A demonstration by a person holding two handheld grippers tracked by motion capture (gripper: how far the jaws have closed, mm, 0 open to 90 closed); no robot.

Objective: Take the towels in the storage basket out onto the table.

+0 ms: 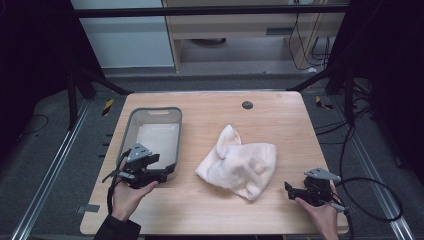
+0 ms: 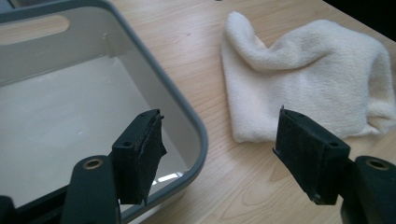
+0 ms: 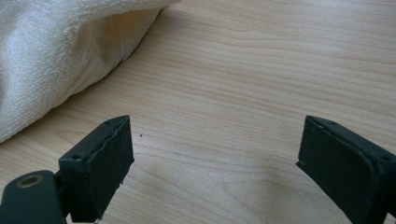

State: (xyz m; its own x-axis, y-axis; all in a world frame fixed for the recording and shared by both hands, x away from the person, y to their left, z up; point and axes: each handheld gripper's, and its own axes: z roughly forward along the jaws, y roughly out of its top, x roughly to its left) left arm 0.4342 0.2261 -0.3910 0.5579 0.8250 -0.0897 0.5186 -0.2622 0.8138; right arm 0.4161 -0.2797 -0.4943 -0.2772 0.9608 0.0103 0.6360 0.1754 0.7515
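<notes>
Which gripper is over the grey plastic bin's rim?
The left gripper: its jaws straddle the grey plastic bin corner; the right gripper sits over bare wooden table.

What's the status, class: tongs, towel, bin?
Left tongs open, empty, at the grey bin near corner. Right tongs open, empty, beside the towel. Towel crumpled on the table, untouched. Nothing in the way.

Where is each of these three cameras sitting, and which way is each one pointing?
High view: above the person's side, looking forward and down on the wooden table; both forearms, the left gripper and the right gripper show.
Left gripper view: rides the left gripper, looking between its open jaws at the grey bin corner and the cream towel.
Right gripper view: rides the right gripper, looking past its open jaws low across the tabletop at the towel's edge.
Shared: all three see the towel and table.
</notes>
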